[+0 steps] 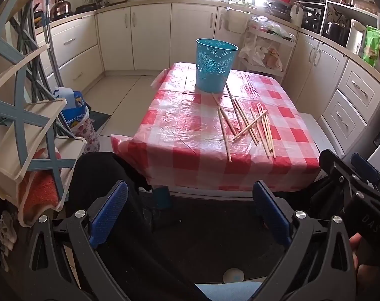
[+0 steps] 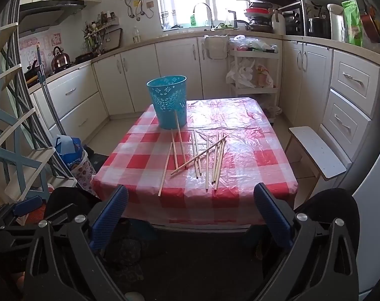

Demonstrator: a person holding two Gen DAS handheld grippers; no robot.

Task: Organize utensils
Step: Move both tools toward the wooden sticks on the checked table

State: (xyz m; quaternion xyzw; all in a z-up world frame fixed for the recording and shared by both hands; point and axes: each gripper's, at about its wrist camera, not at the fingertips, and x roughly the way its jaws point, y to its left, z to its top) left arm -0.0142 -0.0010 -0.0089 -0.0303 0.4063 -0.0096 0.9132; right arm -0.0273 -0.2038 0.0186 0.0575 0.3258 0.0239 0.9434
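Note:
Several wooden chopsticks lie scattered on a table with a red and white checked cloth; they also show in the right wrist view. One chopstick leans against a teal perforated bucket, which stands upright at the table's far side, also in the right wrist view. My left gripper is open and empty, held low in front of the table's near edge. My right gripper is open and empty, also before the near edge, and appears in the left wrist view.
A blue and cream shelf rack stands close on the left with bags at its foot. A white stool stands right of the table. Kitchen cabinets and a white trolley lie behind.

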